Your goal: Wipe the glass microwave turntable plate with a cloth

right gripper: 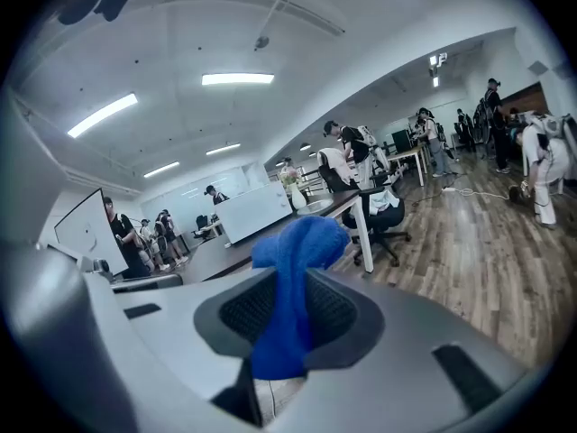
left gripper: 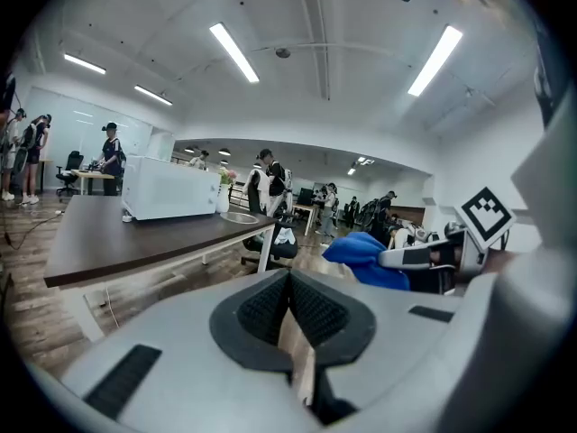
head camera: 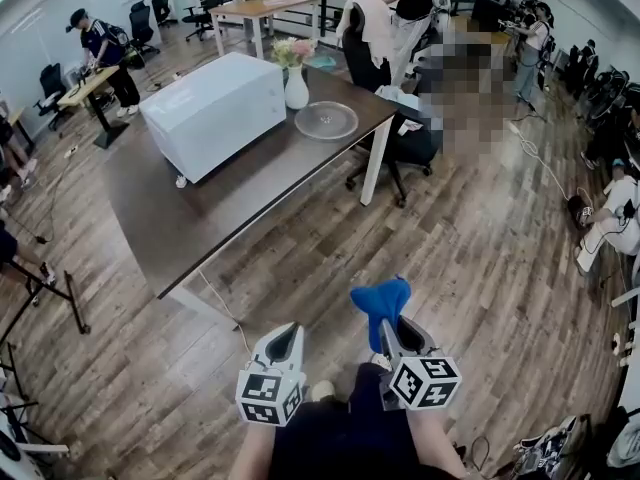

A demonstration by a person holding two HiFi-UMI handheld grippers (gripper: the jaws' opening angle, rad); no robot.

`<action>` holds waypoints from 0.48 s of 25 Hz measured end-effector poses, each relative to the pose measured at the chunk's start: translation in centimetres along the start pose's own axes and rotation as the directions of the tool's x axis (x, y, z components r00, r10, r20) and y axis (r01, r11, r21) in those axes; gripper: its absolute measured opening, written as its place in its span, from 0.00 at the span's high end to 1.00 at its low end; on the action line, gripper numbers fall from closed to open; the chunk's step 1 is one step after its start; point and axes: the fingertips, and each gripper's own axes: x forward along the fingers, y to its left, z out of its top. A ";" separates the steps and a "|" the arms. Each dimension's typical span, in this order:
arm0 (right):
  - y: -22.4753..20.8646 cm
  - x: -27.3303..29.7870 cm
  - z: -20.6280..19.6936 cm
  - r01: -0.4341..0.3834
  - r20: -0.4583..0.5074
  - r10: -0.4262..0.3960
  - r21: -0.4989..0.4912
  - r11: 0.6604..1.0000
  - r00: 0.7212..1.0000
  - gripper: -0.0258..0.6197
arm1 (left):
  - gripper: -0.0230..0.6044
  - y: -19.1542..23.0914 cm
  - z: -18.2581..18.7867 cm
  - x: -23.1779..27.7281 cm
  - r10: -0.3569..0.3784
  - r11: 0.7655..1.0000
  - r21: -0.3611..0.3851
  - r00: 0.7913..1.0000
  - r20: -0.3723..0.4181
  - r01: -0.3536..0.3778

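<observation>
The round glass turntable plate lies on the dark table to the right of a white vase, far ahead of both grippers. My right gripper is shut on a blue cloth, which bunches up above its jaws; the right gripper view shows the cloth pinched between the pads. My left gripper is shut with nothing in it, its pads pressed together. Both hang low near my body over the wooden floor. The plate and the cloth also show in the left gripper view.
A white microwave stands on the table left of the vase with flowers. A black office chair sits at the table's right end. Other desks, chairs and several people fill the room behind. Cables run across the floor at right.
</observation>
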 end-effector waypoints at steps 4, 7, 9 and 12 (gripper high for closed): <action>-0.6 0.3 -0.4 0.001 -0.023 -0.001 -0.003 1.000 1.000 0.83 | 0.96 0.0 -0.9 0.6 0.009 1.000 -0.014 1.000 -0.023 -0.009; -1.8 1.3 -0.1 0.003 -0.035 -0.002 0.009 1.000 0.999 0.83 | 0.96 -0.1 -0.8 1.8 0.008 1.000 -0.018 1.000 -0.030 -0.009; -2.4 2.7 0.4 -0.007 -0.042 0.008 0.022 1.000 0.999 0.83 | 0.96 0.2 -0.4 3.0 0.015 1.000 -0.016 0.999 -0.034 -0.016; -3.1 5.3 1.6 -0.028 -0.048 0.029 0.024 0.999 0.998 0.83 | 0.96 1.2 0.3 5.2 0.032 0.999 -0.025 0.999 -0.039 -0.033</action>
